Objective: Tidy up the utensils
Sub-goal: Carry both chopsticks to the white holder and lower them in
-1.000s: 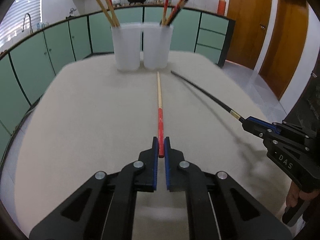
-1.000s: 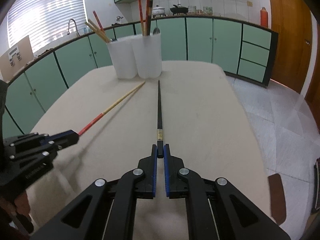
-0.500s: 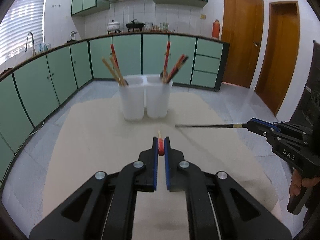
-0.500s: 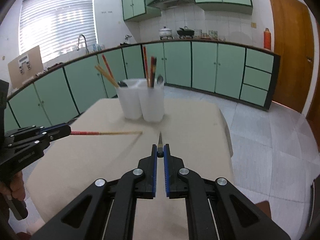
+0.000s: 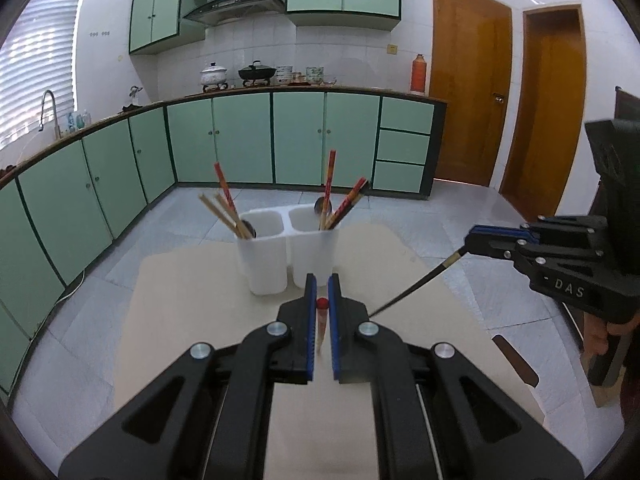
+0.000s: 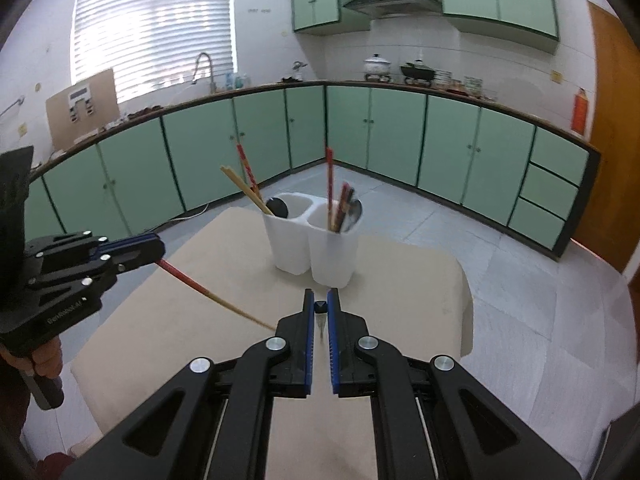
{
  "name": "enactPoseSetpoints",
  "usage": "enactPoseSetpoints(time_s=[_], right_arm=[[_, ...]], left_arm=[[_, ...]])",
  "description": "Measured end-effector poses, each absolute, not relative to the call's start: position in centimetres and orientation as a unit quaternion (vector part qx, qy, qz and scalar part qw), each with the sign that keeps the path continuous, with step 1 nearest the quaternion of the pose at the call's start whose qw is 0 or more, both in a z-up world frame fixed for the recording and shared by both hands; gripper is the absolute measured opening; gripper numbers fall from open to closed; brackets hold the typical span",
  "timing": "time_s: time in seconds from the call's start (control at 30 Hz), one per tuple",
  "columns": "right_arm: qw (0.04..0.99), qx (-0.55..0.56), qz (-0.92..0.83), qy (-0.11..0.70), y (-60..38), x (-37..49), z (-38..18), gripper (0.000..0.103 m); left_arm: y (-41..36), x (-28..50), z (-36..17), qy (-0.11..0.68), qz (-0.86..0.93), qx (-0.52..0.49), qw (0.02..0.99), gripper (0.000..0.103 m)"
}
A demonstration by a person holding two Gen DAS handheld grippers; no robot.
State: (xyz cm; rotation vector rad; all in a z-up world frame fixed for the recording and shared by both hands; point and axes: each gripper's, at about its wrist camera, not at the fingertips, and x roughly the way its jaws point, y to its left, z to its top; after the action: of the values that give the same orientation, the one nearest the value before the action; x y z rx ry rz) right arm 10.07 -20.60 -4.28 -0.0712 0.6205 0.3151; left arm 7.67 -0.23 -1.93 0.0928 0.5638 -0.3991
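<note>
Between left tongs (image 5: 322, 308): red chopstick (image 5: 321, 322) foreshortened | tip blurred

— Left gripper (image 5: 322, 304)?
— Pinched on the red-topped chopstick (image 5: 321, 322), whose tip hangs down toward the beige table (image 5: 192, 312).
— Right gripper (image 5: 466, 242)?
— At the right, clamped on the black chopstick (image 5: 416, 286), which slants down and leftward.
— The holder?
— A white two-compartment holder (image 5: 288, 256) stands on the table beyond the blue pads (image 5: 311, 312). Chopsticks and a spoon lean in each compartment. Green cabinets (image 5: 240, 140) line the wall behind.
</note>
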Motion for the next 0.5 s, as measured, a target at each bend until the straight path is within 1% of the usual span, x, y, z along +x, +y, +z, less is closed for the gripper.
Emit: enactPoseSetpoints(time_s=[0.27,0.5], right_arm=[[0.933,-0.070,0.190,0.299,-19.1,12.2,-1.2,0.006],[0.933,-0.039,0.226,0.279,-19.2,13.6,1.9,0.006]], left_arm=[[0.8,9.0,-0.1,0.269,-0.206,0.035,0.940,0.005],[1.1,10.3,1.8,0.255,-0.214,0.026,0.943,0.005]])
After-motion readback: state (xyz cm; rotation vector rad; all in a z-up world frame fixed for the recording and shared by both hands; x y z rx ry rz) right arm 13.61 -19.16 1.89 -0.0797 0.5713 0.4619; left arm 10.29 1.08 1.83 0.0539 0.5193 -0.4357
